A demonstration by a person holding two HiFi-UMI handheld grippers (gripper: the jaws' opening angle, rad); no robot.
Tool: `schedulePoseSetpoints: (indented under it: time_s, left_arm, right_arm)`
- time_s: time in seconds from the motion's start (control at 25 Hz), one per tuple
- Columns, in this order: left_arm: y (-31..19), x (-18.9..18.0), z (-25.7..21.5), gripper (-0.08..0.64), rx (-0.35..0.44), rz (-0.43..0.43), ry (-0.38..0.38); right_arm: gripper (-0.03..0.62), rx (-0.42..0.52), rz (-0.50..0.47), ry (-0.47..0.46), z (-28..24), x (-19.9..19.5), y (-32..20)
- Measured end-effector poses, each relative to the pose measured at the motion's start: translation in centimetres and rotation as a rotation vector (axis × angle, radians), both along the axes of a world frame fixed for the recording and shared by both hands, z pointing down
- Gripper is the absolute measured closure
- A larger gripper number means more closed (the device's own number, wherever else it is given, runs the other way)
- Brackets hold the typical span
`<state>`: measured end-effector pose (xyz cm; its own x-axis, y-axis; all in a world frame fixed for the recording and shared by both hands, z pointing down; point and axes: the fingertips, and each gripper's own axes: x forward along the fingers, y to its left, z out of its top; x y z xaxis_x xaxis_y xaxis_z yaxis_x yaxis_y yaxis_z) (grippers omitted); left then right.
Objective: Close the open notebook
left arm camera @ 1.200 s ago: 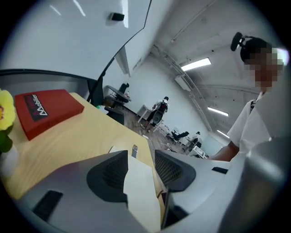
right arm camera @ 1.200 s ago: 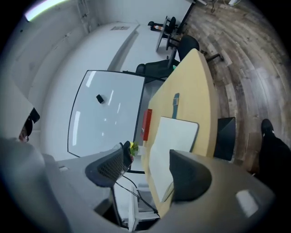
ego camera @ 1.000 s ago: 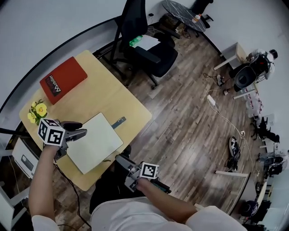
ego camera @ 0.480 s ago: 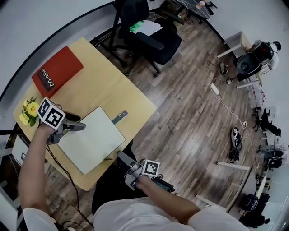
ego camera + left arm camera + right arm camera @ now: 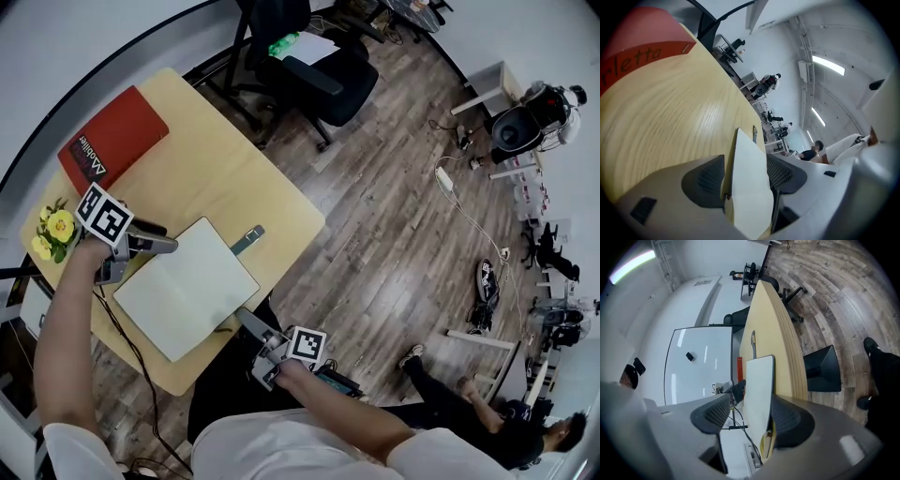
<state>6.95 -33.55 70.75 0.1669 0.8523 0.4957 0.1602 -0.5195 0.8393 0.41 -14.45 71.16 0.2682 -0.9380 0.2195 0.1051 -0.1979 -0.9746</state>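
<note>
The left tongs (image 5: 745,161) are released. Their jaws stand apart with the notebook's (image 5: 187,286) near edge reaching in between them, and neither pad clearly presses on the white sheet. The right tongs (image 5: 751,401) are also released and empty. They hang just off the front edge of the surface (image 5: 216,178), near the notebook's lower corner, looking along it without touching it.

The notebook lies flat and white face up near the front of the surface, with the left tongs at its left edge. A red book (image 5: 112,139) sits well apart at the far corner, and yellow flowers (image 5: 52,234) are just beyond the left tongs.

The step in hand looks like taking hold: the left tongs have straddled the edge but have not clenched. I cannot make out the spine, so I cannot tell which half is to fold.

Next, the left tongs would likely need to clench on that edge alone, not the whole stack. They would then lift it and swing it over the other half, while the right tongs steady the near corner or stay clear.
</note>
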Motion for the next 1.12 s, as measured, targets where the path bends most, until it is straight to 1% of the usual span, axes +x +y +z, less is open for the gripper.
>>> schedulePoseSetpoints:
  time_s: [0.08,0.24,0.36,0.48,0.68,0.76,0.92,1.12]
  left_arm:
    - [0.2,-0.4,0.5,0.291,0.009,0.021,-0.020]
    - [1.2,-0.6,0.8,0.295,-0.013,0.035,-0.033]
    - [1.7,-0.9,1.1,0.320,0.002,0.047,-0.035]
    - [1.5,-0.9,1.6,0.378,0.045,0.042,-0.023]
    - [0.6,-0.6,2.1,0.492,0.114,0.021,0.019]
    - [0.3,-0.6,2.2,0.515,0.136,0.023,0.044]
    - [0.4,-0.7,1.9,0.517,0.134,0.028,0.071]
    - [0.4,-0.5,1.1,0.518,0.115,0.023,0.114]
  right_arm:
    - [0.314,0.000,-0.001,0.009,-0.1,0.1,-0.2]
    - [0.316,-0.009,0.008,0.008,-0.1,0.3,-0.1]
    - [0.316,-0.008,0.008,-0.003,-0.1,0.2,0.1]
    - [0.316,-0.016,-0.013,0.005,-0.2,-0.4,0.2]
    - [0.316,-0.048,-0.057,0.086,-0.5,-0.7,0.1]
    - [0.316,-0.055,-0.061,0.118,-0.4,-0.4,-0.1]
    - [0.316,-0.062,-0.075,0.195,-0.7,0.4,-0.3]
    - [0.316,-0.054,-0.061,0.214,-0.8,1.5,-0.3]
